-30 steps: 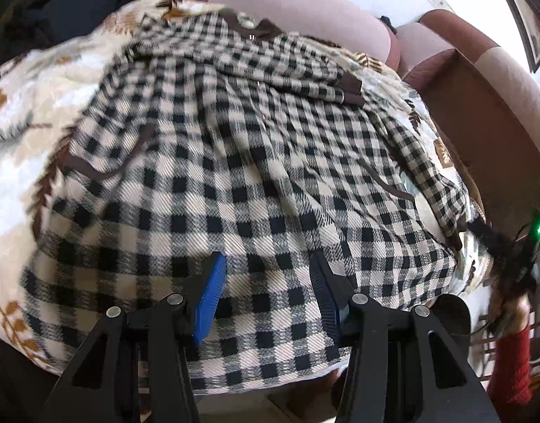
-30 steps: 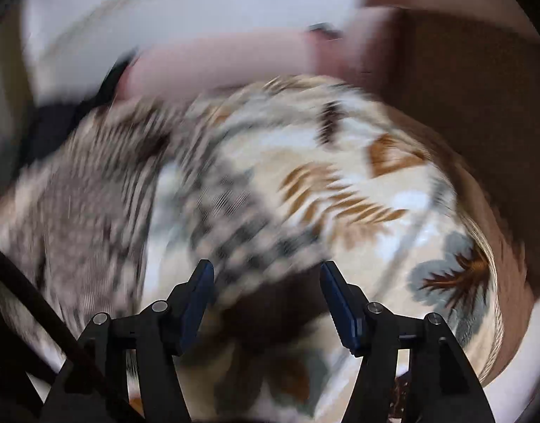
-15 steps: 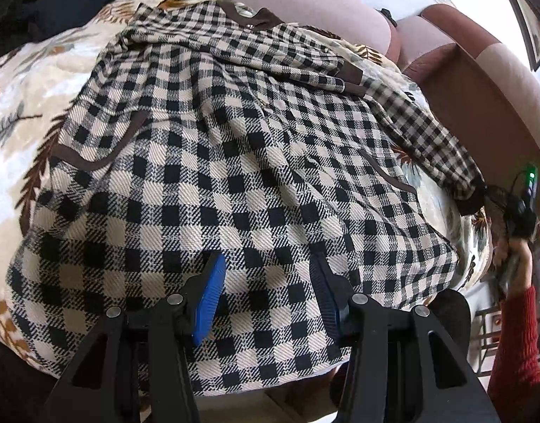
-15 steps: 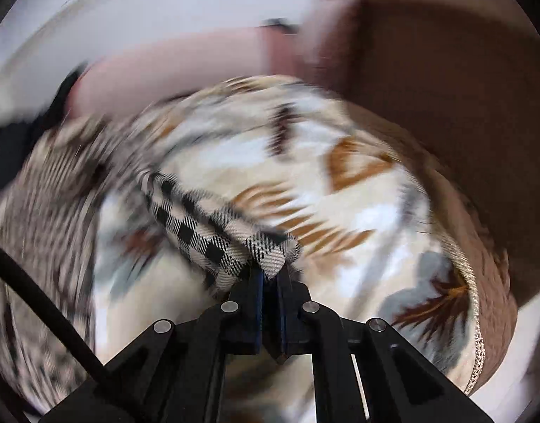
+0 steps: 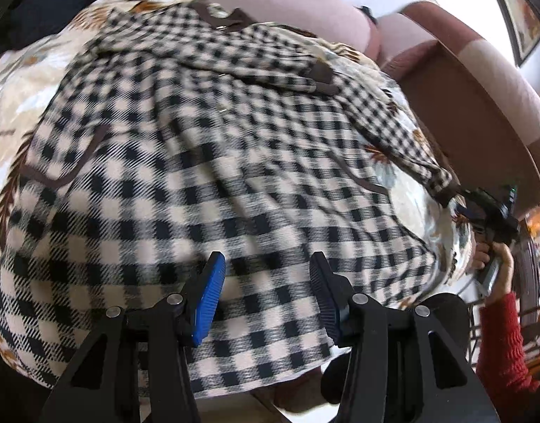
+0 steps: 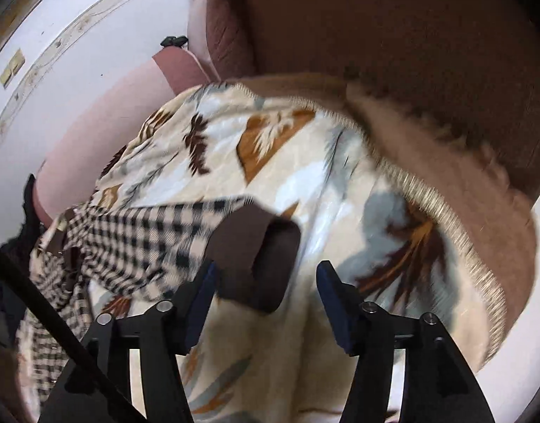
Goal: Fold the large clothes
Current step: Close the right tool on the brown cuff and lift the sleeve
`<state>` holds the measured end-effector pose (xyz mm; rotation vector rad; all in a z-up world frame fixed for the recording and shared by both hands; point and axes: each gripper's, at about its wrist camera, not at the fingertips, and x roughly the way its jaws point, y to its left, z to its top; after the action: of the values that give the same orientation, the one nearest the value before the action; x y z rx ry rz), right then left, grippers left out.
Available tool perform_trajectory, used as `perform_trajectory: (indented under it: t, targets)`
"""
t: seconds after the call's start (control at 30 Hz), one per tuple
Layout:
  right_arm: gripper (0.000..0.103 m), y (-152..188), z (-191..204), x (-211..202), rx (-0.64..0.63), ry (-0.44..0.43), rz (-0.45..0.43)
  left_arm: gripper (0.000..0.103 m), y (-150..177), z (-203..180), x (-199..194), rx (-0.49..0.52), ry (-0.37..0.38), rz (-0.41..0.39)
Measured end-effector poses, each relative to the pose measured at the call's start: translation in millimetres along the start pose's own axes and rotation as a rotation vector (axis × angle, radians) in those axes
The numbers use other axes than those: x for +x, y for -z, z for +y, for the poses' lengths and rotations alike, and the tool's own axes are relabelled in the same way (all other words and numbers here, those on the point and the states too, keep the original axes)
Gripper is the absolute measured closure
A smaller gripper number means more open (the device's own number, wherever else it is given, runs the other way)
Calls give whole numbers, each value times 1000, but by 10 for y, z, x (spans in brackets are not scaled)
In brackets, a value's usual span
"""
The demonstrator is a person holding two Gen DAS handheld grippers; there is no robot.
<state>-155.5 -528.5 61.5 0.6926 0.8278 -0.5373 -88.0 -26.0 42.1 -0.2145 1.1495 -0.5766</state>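
A black-and-cream checked garment (image 5: 206, 148) lies spread flat on a leaf-print blanket (image 5: 19, 81). My left gripper (image 5: 266, 278) hovers open over its near hem, with nothing pinched between the blue pads (image 5: 210, 292). The right sleeve (image 5: 404, 141) stretches out to the right, and its brown cuff (image 5: 446, 194) ends just before my right gripper (image 5: 488, 211). In the right wrist view the sleeve (image 6: 153, 232) and brown cuff (image 6: 256, 257) lie on the blanket (image 6: 305, 162). My right gripper (image 6: 266, 282) is opening, and the cuff lies loose between its jaws.
A brown sofa arm (image 5: 474, 98) rises along the right, seen close in the right wrist view (image 6: 411, 35). A pink backrest (image 5: 287, 3) runs behind the garment. Dark clothing (image 5: 41, 0) lies at the far left. A hand in a red sleeve (image 5: 502, 345) holds the right gripper.
The right gripper shut on the sleeve's cuff, drew the sleeve out to the right, and has now let it go. The left gripper stayed open in place.
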Motion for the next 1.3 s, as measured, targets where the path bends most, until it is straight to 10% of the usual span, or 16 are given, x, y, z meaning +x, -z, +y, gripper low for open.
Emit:
perform_trajectory:
  t: [0.23, 0.3, 0.73, 0.9, 1.13, 1.3]
  targets:
    - [38, -19, 58, 367, 135, -25, -28, 50, -236, -357, -33, 77, 26, -52]
    - [96, -87, 166, 509, 117, 9, -7, 49, -313, -420, -24, 86, 22, -61]
    - [96, 29, 2019, 153, -349, -139, -175, 48, -498, -171, 247, 11, 11, -37]
    - [96, 530, 2890, 405, -560, -405, 27, 42, -675, 65, 241, -56, 35, -80]
    - [93, 1150, 3227, 1056, -671, -478, 332, 37, -1054, 165, 370, -97, 73, -121]
    - [64, 784, 2892, 921, -495, -599, 318, 31, -1295, 57, 611, -88, 99, -112]
